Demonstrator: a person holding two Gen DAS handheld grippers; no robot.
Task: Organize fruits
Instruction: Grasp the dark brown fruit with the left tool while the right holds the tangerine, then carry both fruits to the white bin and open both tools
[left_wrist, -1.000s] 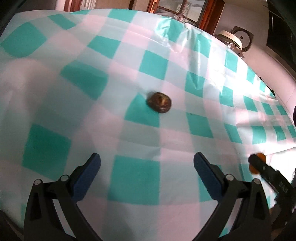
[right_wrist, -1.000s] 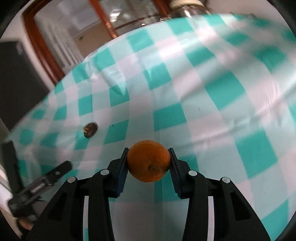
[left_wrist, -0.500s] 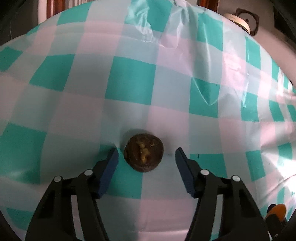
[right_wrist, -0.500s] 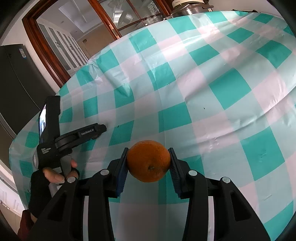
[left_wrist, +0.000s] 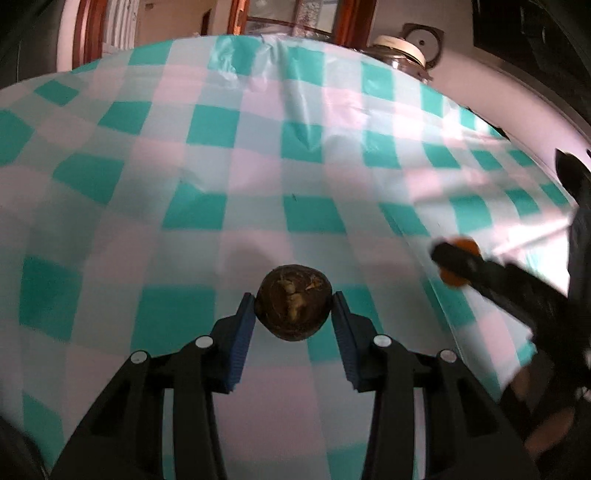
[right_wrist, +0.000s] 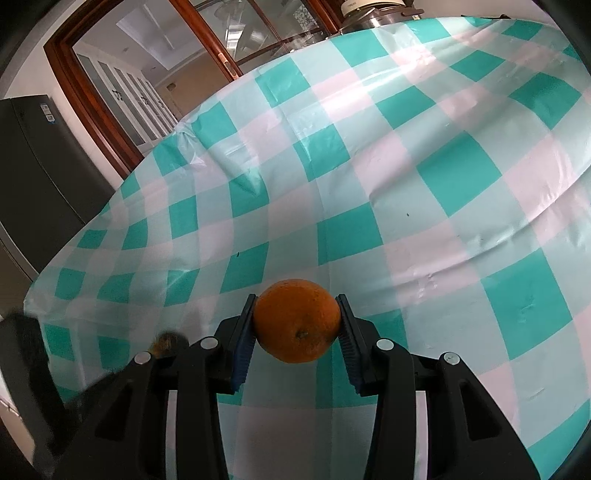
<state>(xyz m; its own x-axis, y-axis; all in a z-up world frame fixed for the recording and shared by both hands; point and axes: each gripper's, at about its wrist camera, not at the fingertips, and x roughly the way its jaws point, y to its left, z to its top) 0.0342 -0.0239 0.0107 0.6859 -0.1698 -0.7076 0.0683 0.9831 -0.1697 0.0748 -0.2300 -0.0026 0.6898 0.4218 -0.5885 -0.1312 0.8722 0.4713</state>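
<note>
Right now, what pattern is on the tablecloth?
The tablecloth is checked in teal, pale blue and pinkish white, clearest in the right wrist view.

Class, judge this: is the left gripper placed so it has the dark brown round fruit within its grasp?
Apparently yes: the left gripper has just closed on the dark brown round fruit, nothing between.

Soft daylight, glare on tablecloth (right_wrist: 424, 122), fisheye-bent edges, motion-blurred sides
</note>
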